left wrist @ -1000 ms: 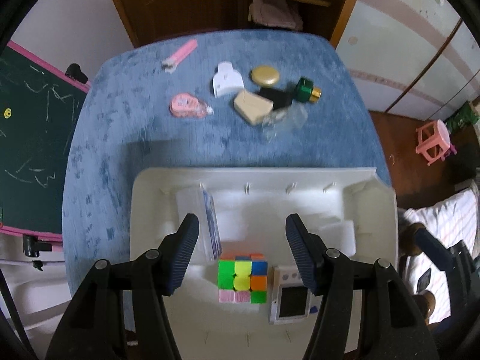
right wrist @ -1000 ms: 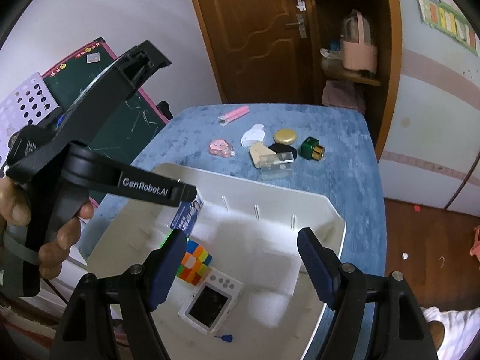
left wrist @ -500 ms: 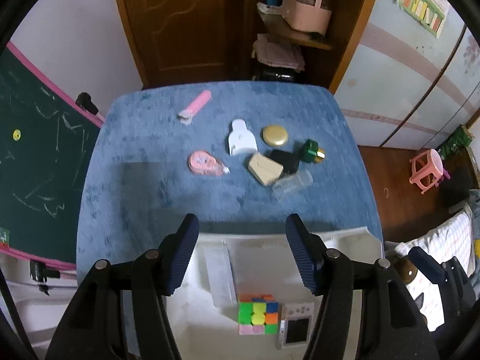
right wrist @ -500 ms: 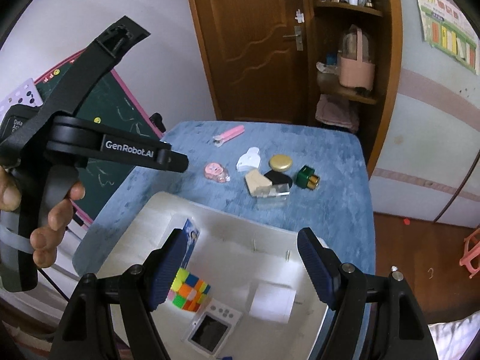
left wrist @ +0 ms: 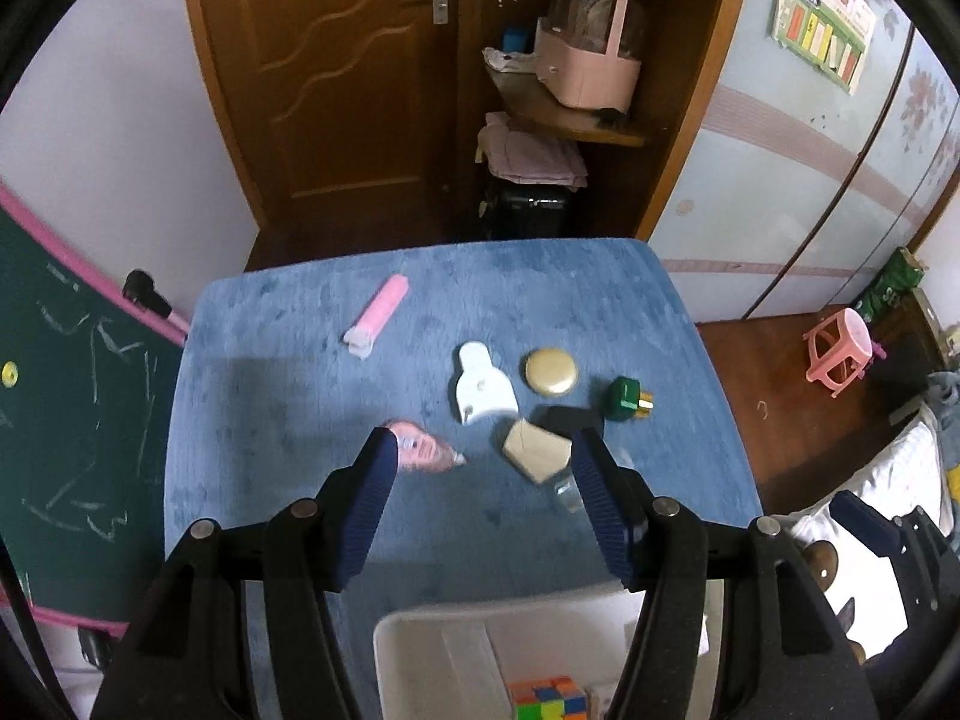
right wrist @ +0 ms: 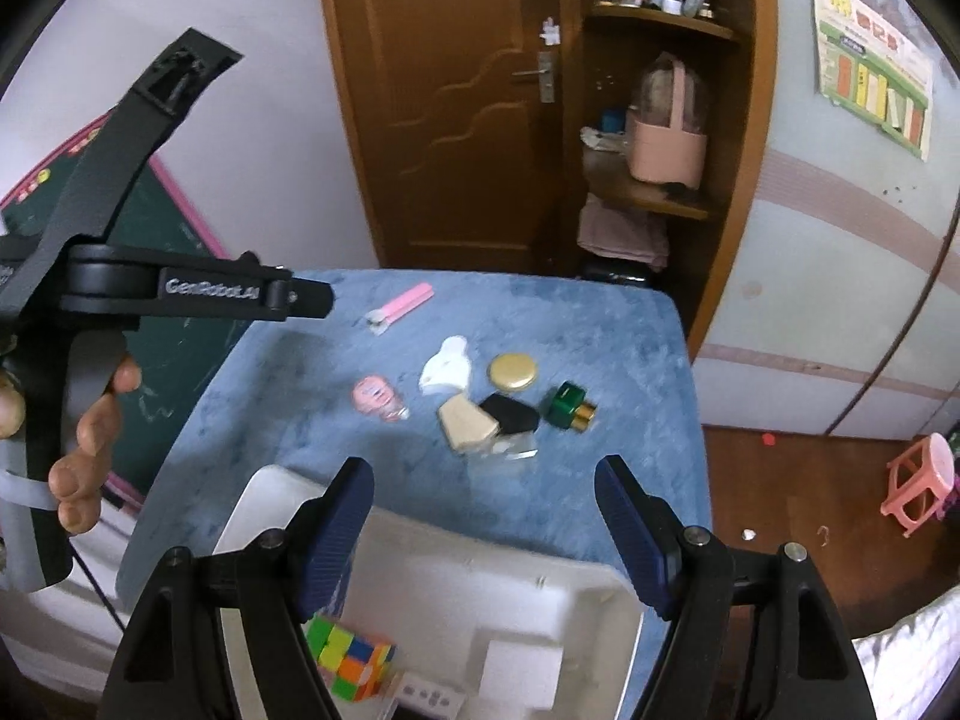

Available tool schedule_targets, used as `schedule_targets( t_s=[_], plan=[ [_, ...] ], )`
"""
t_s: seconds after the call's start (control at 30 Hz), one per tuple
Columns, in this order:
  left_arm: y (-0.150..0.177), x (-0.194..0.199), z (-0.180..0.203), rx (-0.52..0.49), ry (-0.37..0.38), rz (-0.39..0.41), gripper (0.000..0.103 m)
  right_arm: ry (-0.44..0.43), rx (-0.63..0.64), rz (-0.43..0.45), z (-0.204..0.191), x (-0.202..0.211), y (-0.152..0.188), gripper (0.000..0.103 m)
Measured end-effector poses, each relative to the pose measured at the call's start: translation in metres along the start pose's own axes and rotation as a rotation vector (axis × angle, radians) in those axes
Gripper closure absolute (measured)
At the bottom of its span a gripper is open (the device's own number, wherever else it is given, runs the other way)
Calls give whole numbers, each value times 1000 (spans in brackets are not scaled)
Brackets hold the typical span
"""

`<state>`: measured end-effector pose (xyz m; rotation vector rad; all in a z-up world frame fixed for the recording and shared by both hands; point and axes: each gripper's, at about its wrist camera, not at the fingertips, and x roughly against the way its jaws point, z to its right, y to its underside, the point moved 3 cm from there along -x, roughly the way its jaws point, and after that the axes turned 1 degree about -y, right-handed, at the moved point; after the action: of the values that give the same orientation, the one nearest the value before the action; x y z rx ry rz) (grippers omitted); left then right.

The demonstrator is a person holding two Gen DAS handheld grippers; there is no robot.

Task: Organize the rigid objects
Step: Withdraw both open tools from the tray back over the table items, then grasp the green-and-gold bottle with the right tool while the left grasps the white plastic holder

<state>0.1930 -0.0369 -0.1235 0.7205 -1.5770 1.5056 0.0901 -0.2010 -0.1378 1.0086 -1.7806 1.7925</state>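
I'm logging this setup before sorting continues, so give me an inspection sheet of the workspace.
Surface: blue cloth table, white tray at near edge.
Job's things: in the tray, colour cube; on the cloth, pink stick, pink tape dispenser, white piece, gold disc, green-and-gold block, beige wedge, black piece, clear box.
Clutter: nothing seen.
Grippers: left gripper open, empty, above the cloth; right gripper open, empty, above the tray.
Cables: nothing seen.
Surroundings: chalkboard, wooden door, pink stool.
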Motion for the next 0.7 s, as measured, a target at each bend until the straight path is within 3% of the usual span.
schedule_targets(
  t_s=[0.23, 0.47, 0.7],
  plan=[
    [-27, -38, 2, -27, 14, -51, 39, -18, -85, -78, 35, -36, -29, 26],
    [-36, -104, 3, 20, 51, -178, 38, -81, -262, -187, 92, -87, -61, 26],
    [-35, -174, 2, 42, 3, -287, 38, -76, -394, -313, 126, -144, -61, 26]
  ],
)
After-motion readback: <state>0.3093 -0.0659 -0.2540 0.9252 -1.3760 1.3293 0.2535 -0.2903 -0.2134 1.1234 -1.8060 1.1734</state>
